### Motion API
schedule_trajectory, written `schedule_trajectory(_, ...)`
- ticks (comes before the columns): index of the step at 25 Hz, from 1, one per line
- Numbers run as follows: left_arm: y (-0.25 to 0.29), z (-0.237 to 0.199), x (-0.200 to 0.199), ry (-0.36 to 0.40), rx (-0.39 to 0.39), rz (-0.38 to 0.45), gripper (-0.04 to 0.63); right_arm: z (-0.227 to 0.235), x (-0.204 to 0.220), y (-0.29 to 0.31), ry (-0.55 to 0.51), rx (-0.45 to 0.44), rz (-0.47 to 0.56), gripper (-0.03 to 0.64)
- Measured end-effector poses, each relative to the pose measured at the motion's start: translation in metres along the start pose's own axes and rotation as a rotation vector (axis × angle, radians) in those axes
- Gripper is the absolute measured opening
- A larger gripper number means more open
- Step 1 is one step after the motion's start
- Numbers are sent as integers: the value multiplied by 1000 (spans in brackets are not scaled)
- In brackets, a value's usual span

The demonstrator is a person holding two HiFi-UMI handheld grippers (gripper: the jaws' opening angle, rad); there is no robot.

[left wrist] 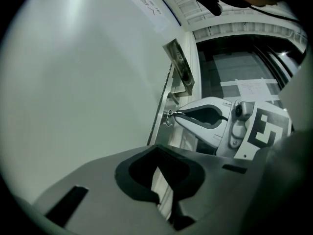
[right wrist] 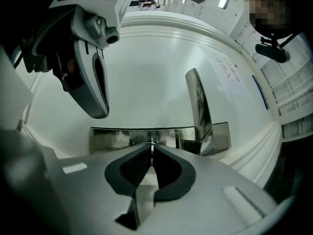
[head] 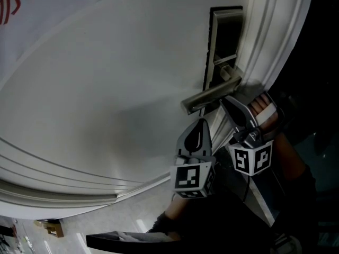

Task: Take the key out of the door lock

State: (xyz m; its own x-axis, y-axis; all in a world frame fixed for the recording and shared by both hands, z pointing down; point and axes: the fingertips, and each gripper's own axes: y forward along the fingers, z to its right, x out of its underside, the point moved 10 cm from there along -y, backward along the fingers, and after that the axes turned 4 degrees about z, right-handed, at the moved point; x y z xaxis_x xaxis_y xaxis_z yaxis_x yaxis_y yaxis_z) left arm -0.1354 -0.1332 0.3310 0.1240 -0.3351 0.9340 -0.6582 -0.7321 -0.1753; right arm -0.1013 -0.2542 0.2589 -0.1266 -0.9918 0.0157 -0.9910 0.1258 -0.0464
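A small metal key point(left wrist: 169, 116) sticks out of the steel lock plate point(left wrist: 166, 112) on the white door point(head: 106, 89). My right gripper point(left wrist: 177, 114) is shut on the key's head. In the right gripper view the key point(right wrist: 152, 144) shows as a thin edge between the closed jaws of that gripper point(right wrist: 152, 149), tight against the lock plate point(right wrist: 112, 140). The lever handle point(head: 209, 97) juts out just above the right gripper point(head: 226, 103). My left gripper point(head: 200, 123) hangs shut and empty beside it, just off the door face below the handle.
The door's moulded edge point(head: 275, 41) runs to the right of the lock plate point(head: 225, 46). A person's hand point(head: 263, 109) holds the right gripper. Pale floor point(head: 79, 226) shows below the door. A paper notice point(left wrist: 144, 4) is stuck to the door higher up.
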Motion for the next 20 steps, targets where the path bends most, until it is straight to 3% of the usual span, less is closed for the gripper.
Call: schedule_trajectory(20,-3,4,-1,-7,4,9,0,1,0,-1,-29,-19,-13,12)
